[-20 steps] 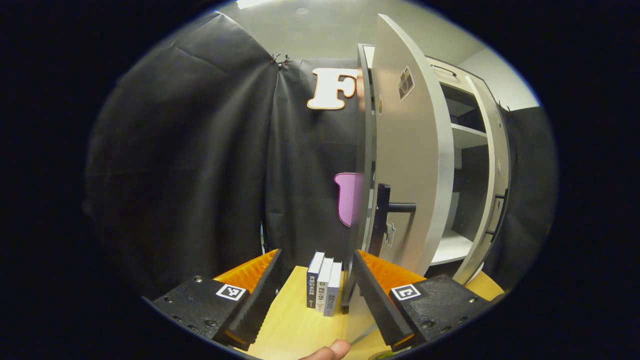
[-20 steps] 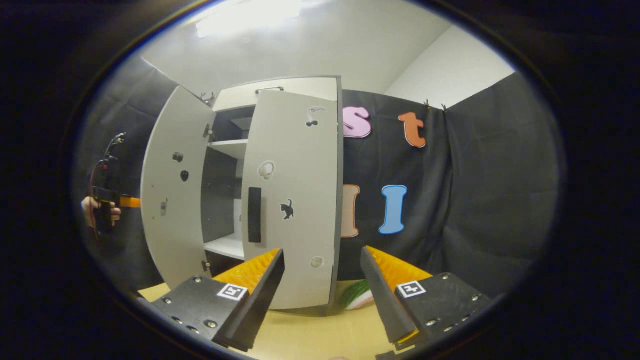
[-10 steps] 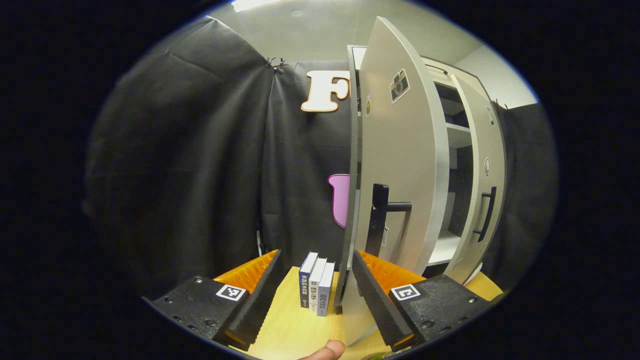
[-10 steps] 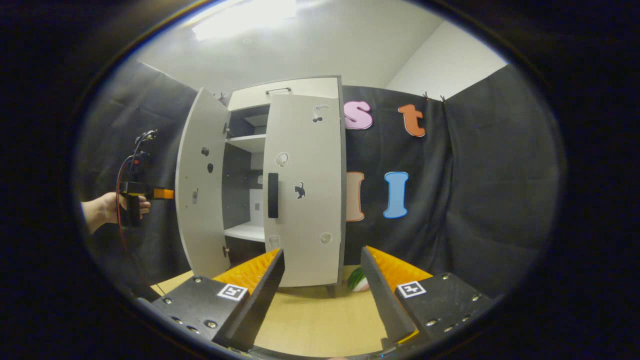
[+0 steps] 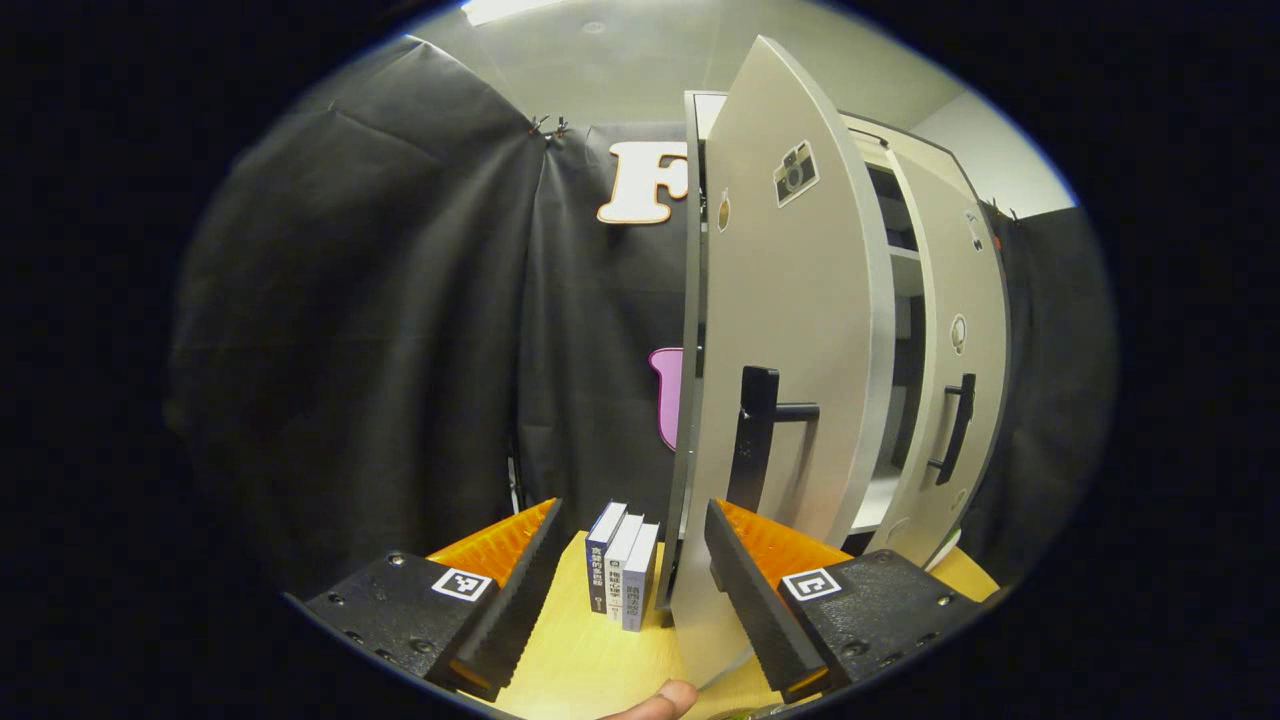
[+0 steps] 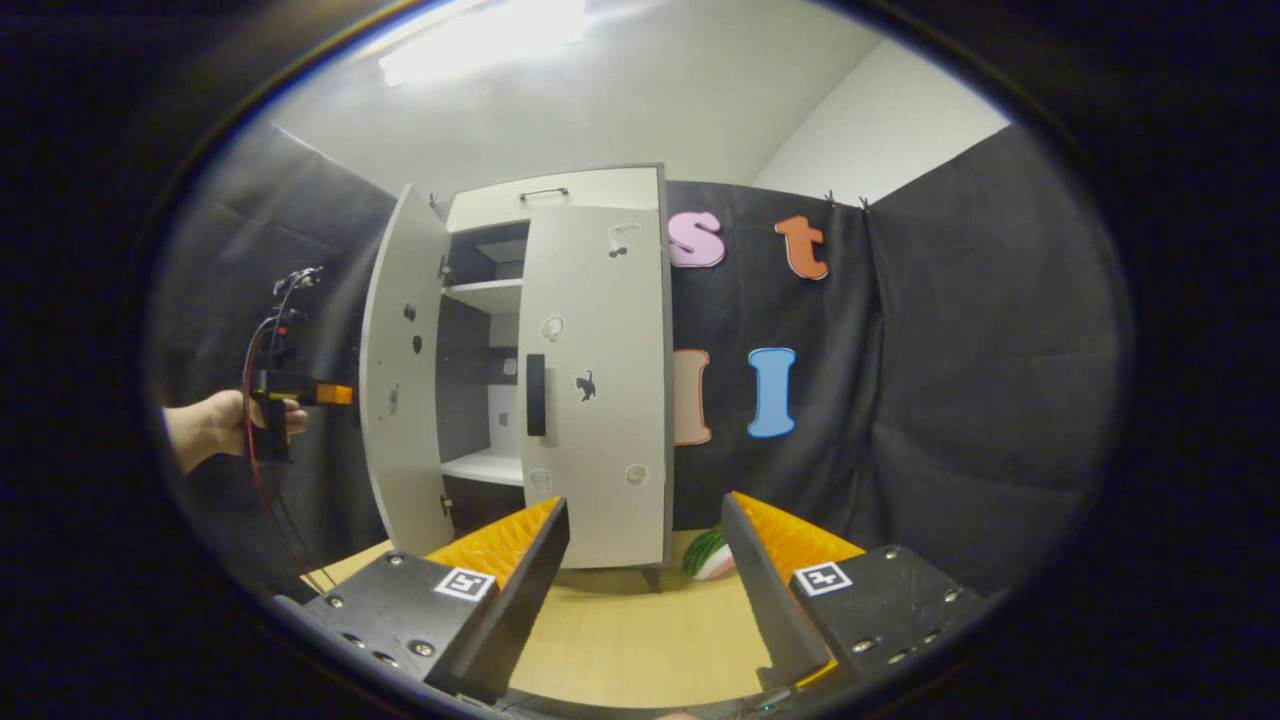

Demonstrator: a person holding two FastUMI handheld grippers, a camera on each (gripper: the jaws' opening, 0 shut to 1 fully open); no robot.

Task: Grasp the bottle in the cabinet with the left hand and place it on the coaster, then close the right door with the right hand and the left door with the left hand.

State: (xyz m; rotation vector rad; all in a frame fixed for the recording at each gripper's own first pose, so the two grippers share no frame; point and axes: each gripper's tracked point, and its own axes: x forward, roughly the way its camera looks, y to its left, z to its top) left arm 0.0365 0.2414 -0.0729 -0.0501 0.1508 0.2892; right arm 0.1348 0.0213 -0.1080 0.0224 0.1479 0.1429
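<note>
Left gripper (image 5: 630,575), jaws apart and empty, sits just behind the outer face of the left door (image 5: 790,330); its right finger is near the door's lower edge. Step judged in hand: closing the left door, half-swung, pale grey, stickered, with a dark handle (image 5: 757,435). Next move: push it rightward until flush. Farther right, the right door (image 6: 600,380) appears shut or nearly so. Right gripper (image 6: 645,590) spread, empty, well back.

grey cabinet (image 6: 560,190) at table's back edge: right door (image 6: 600,400) nearly shut, left door (image 6: 400,400) swung wide open.
</note>
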